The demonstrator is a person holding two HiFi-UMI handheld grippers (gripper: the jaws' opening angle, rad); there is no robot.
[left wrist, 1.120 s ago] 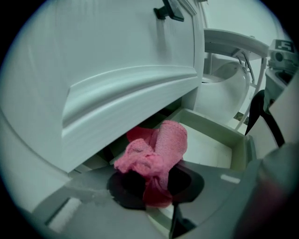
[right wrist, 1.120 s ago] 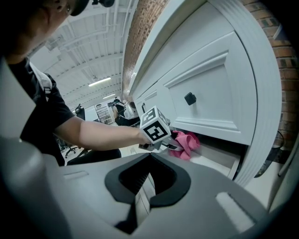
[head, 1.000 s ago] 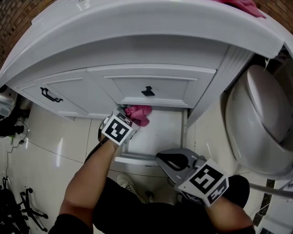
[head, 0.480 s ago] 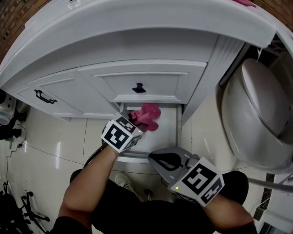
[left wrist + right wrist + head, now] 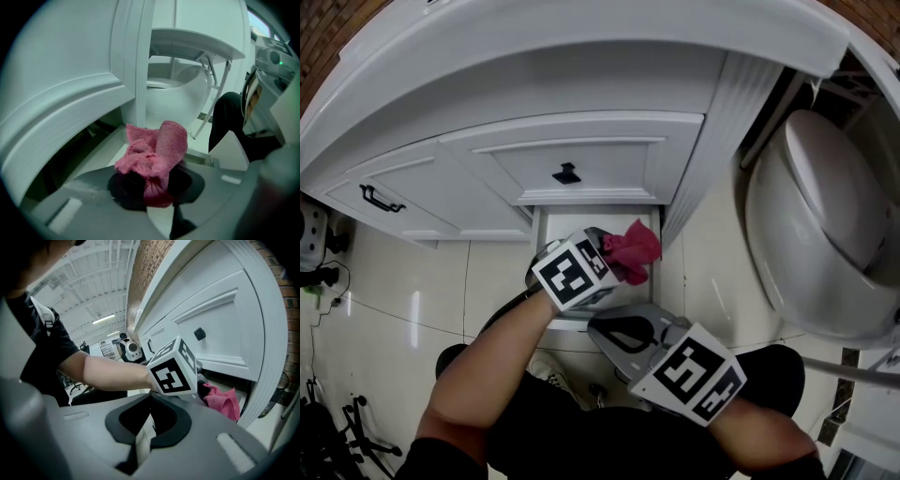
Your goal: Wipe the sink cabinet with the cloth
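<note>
The cloth [image 5: 633, 251] was pinched, bunched, in the jaws of the left gripper [image 5: 614, 255]. It was held low at the right end of the cabinet [image 5: 581, 155], over the pulled-out drawer [image 5: 581, 225] and near the fluted post [image 5: 698, 150]. Whether it touched the cabinet could not be told. The jaws of the right gripper [image 5: 614, 330] were pressed together on nothing, just below the left gripper.

Only a small fold seemed to be gripped, so the cloth could be dragged out of the jaws if it were rubbed hard against the panel. The paint could be scraped if the jaw tips were pressed past the fabric. A loose end could be snagged on the black knob [image 5: 566, 173].

The lower front was blocked by the open drawer, and room to the right was narrowed by the toilet [image 5: 825, 225]. The two grippers could be knocked together on a downward stroke.
</note>
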